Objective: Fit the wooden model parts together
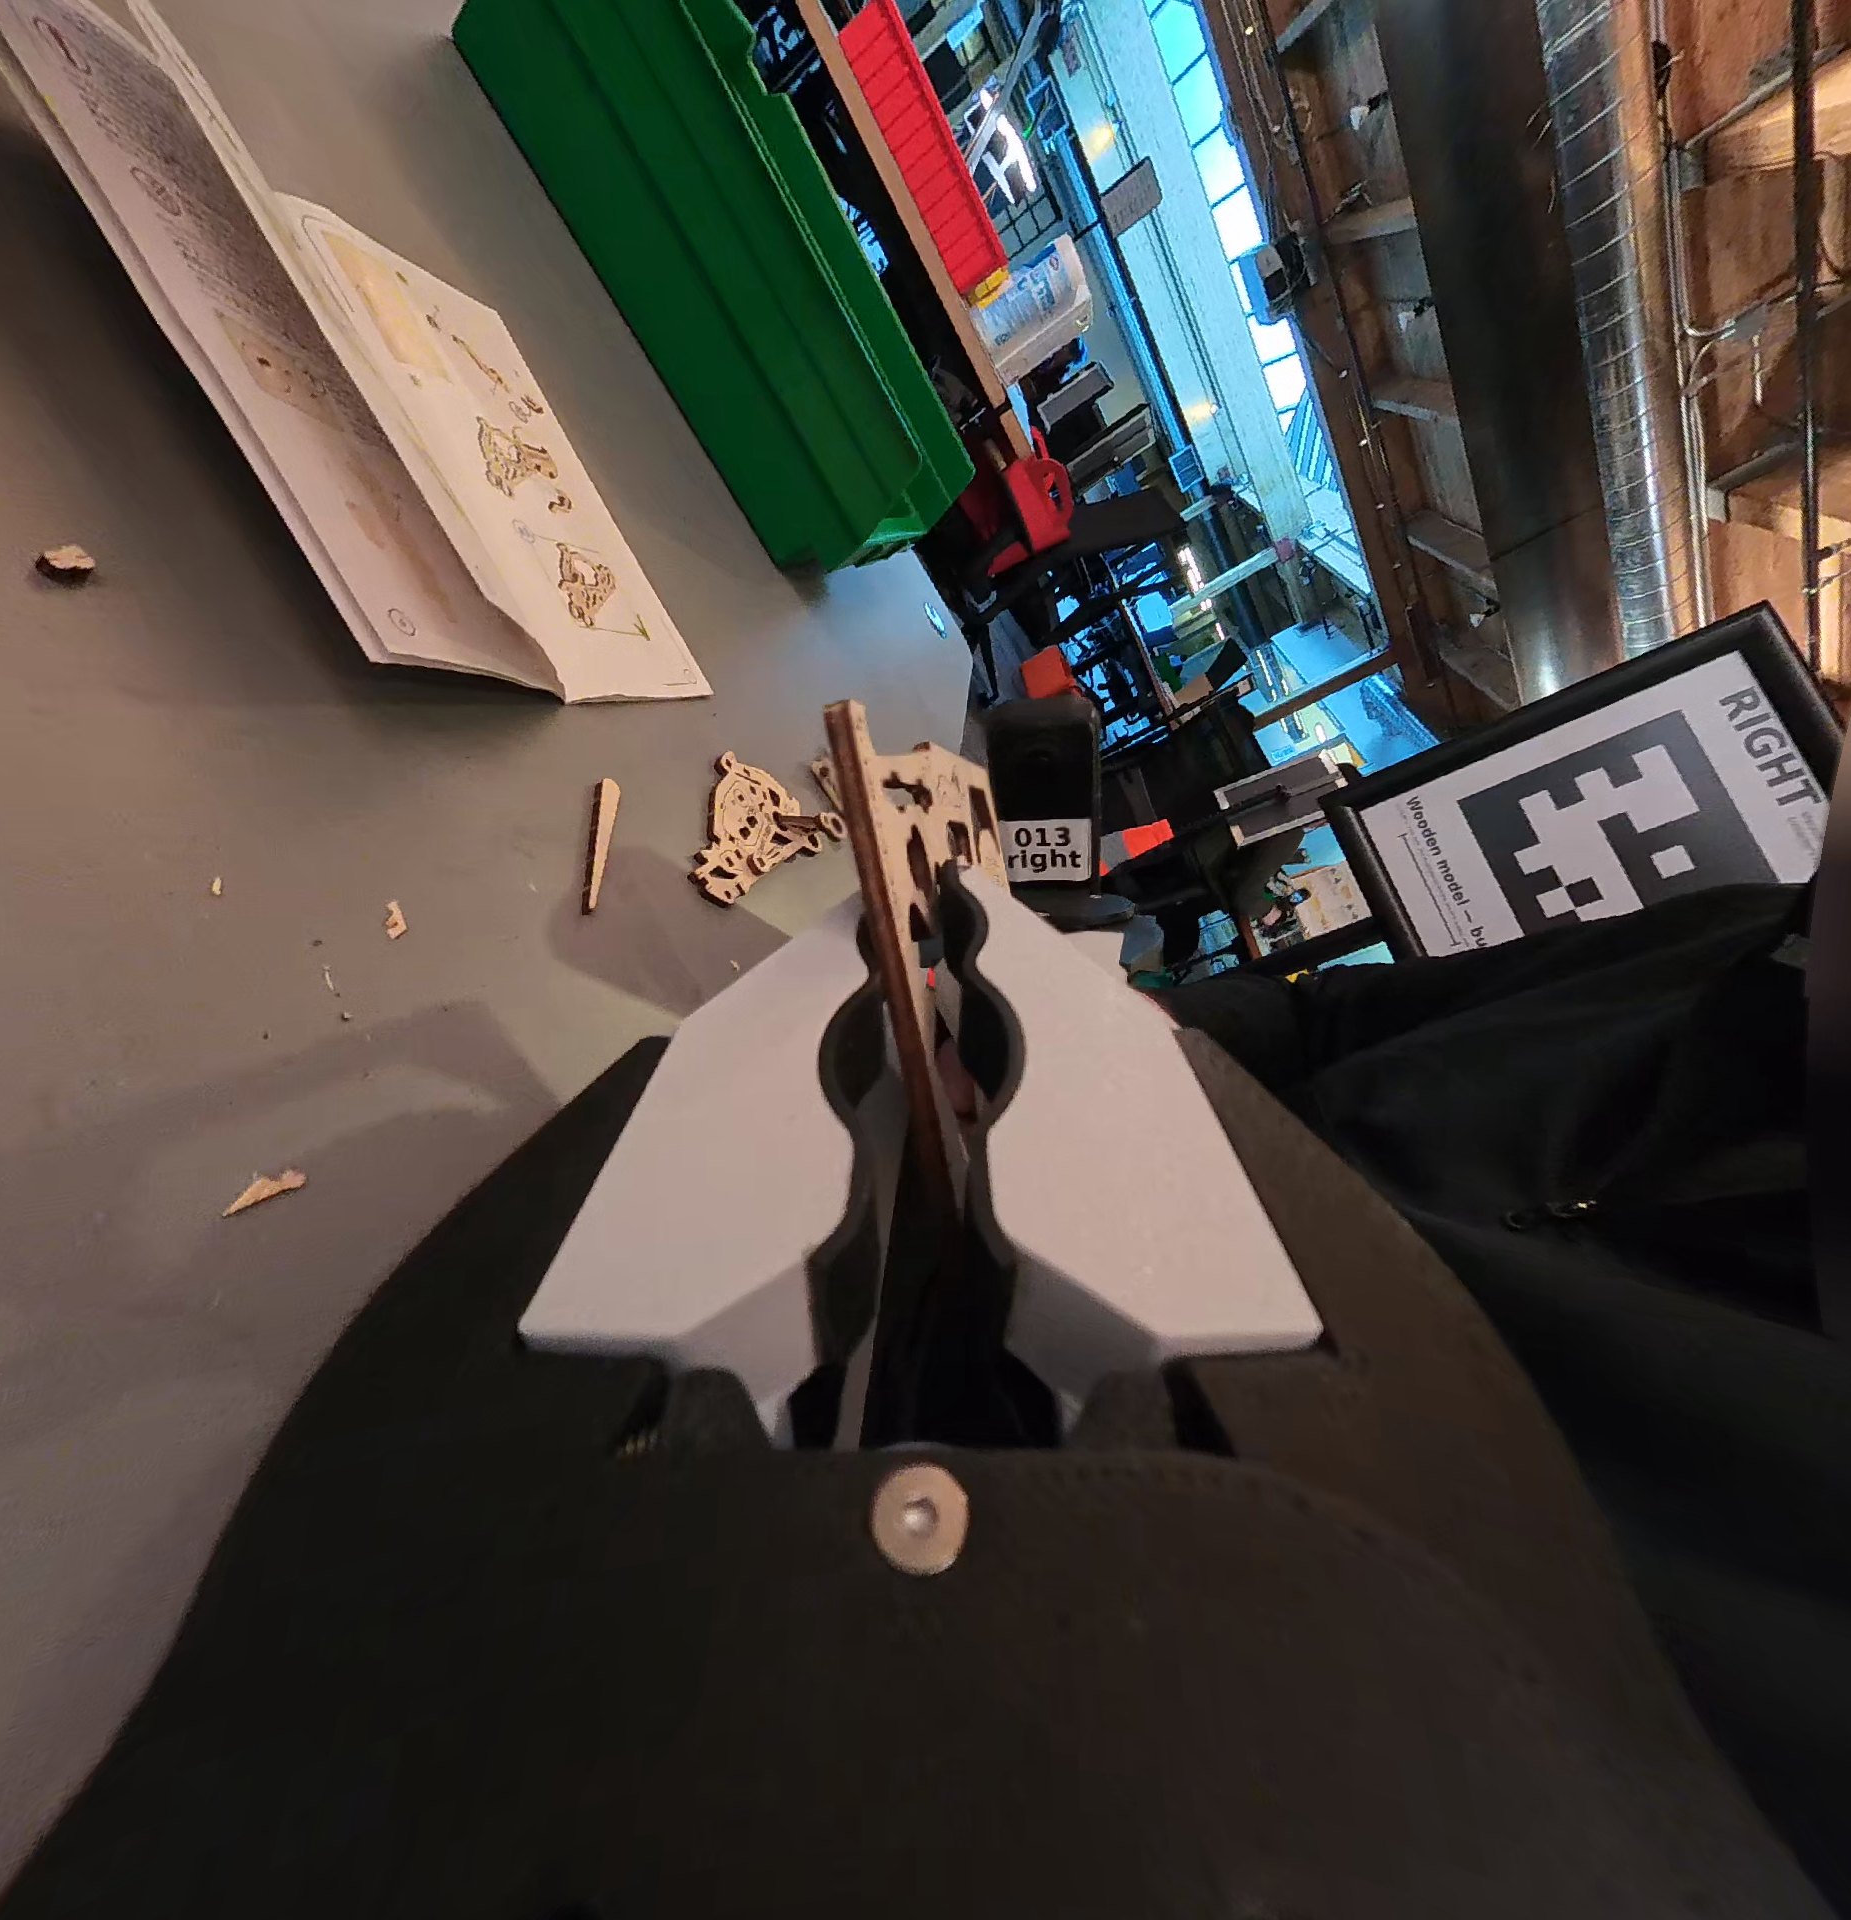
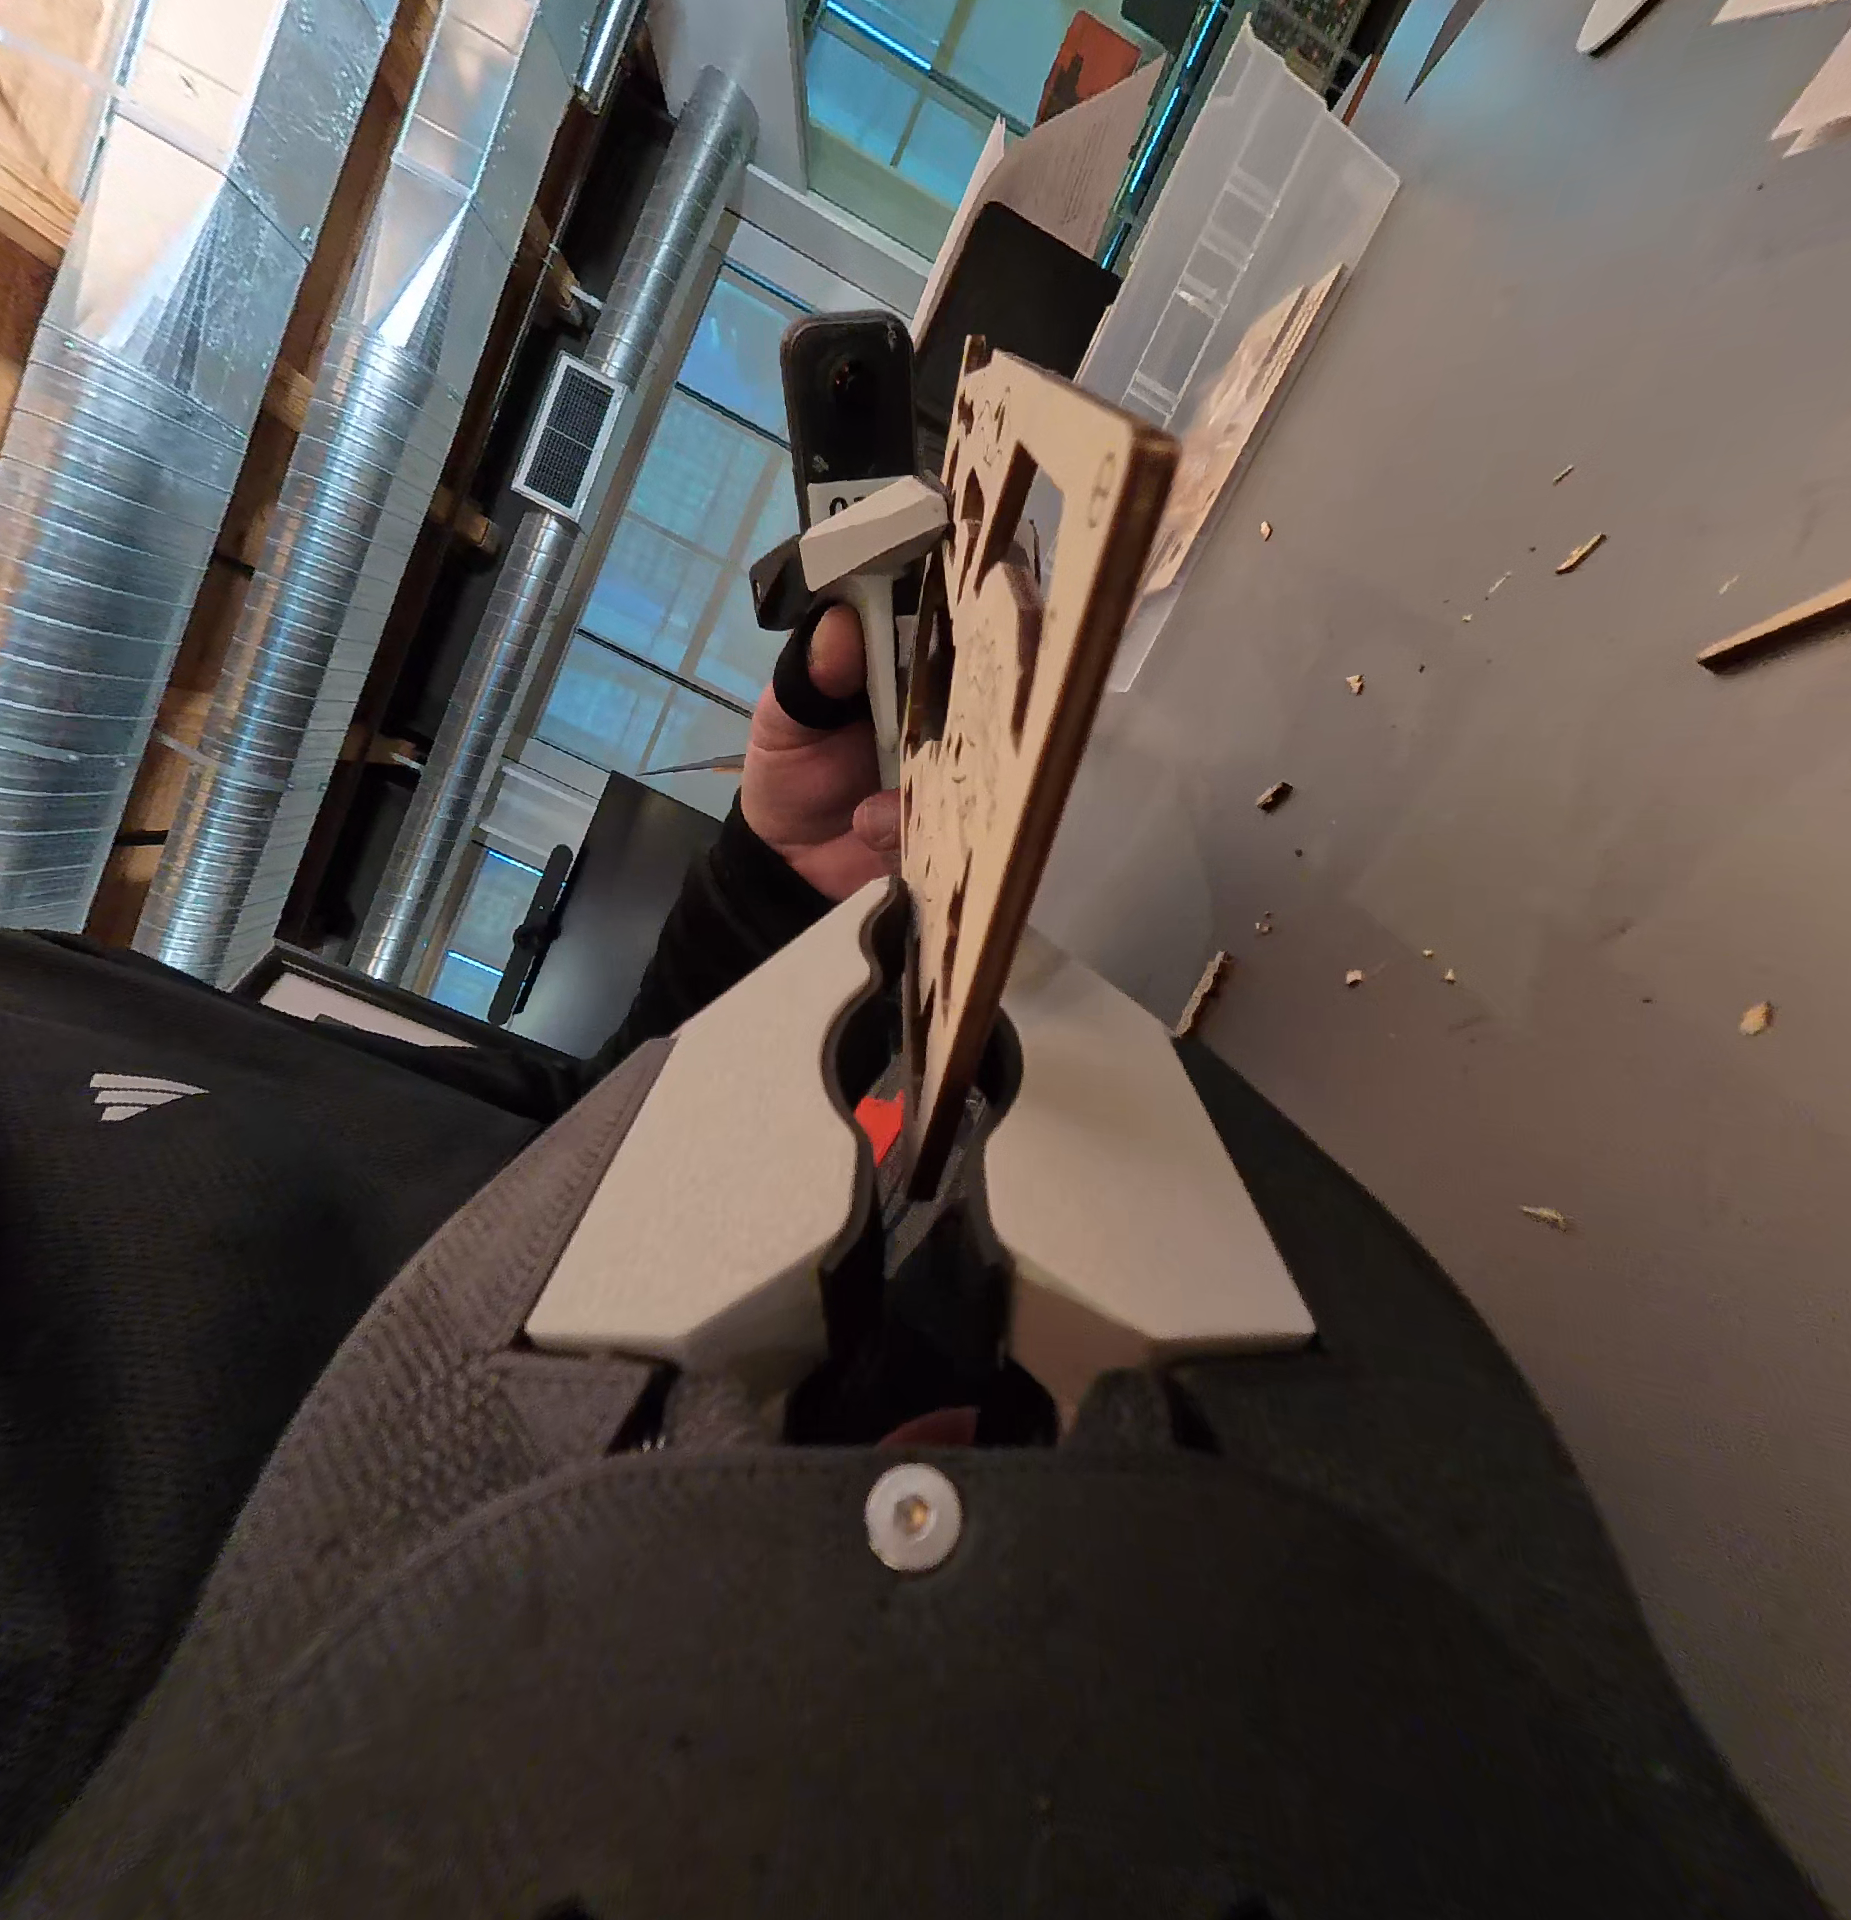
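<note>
We see a thin, pale laser-cut plywood sheet (image 2: 1014,727) with dark scorched edges and cut-out holes, held edge-on above the table between both tools. The left gripper (image 1: 916,935) is closed on it, white fingers (image 1: 786,1049) pressing its faces; the right gripper (image 2: 942,997) clamps its other end. Below, a matte grey tabletop (image 1: 173,987) carries a small fretted wooden assembly (image 1: 749,831), splinters, an open instruction booklet (image 1: 401,436) and green plastic bins (image 1: 713,260). Ribbed silver ducts (image 2: 173,520) run overhead. A bare hand (image 2: 807,769) grips the left tool.

My matt white plastic fingers (image 1: 1087,1122) grip a thin plywood sheet (image 1: 905,831) with dark scorched edges above the smooth matt grey table (image 1: 225,1039).
</note>
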The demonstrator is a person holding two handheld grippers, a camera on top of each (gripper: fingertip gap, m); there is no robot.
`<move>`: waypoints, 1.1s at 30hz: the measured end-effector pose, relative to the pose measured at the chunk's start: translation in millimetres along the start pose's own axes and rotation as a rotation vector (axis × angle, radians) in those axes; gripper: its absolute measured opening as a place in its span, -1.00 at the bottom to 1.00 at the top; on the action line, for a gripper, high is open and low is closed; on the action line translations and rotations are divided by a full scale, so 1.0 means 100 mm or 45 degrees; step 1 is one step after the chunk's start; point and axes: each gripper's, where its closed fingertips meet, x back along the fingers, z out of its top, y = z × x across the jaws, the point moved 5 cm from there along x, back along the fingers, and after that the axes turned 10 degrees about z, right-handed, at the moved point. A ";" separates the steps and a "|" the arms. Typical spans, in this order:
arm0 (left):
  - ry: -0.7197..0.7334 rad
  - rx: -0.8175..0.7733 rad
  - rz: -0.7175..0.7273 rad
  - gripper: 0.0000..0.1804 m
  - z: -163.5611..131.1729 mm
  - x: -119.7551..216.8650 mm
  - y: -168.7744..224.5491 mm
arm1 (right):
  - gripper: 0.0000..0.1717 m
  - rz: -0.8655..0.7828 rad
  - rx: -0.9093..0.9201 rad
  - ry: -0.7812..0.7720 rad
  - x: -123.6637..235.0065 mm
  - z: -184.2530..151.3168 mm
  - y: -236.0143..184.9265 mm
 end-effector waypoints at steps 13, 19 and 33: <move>0.274 0.277 -0.109 -0.97 -0.34 -0.05 -0.01 | -0.98 -0.052 0.106 0.154 0.23 0.41 0.02; 0.296 0.348 -0.157 -0.98 -0.51 -0.15 0.04 | -0.99 -0.042 0.106 0.150 0.30 0.62 0.03; 0.147 -0.242 0.156 -0.54 -0.21 0.10 0.09 | -0.99 0.032 0.053 -0.171 0.19 0.62 0.00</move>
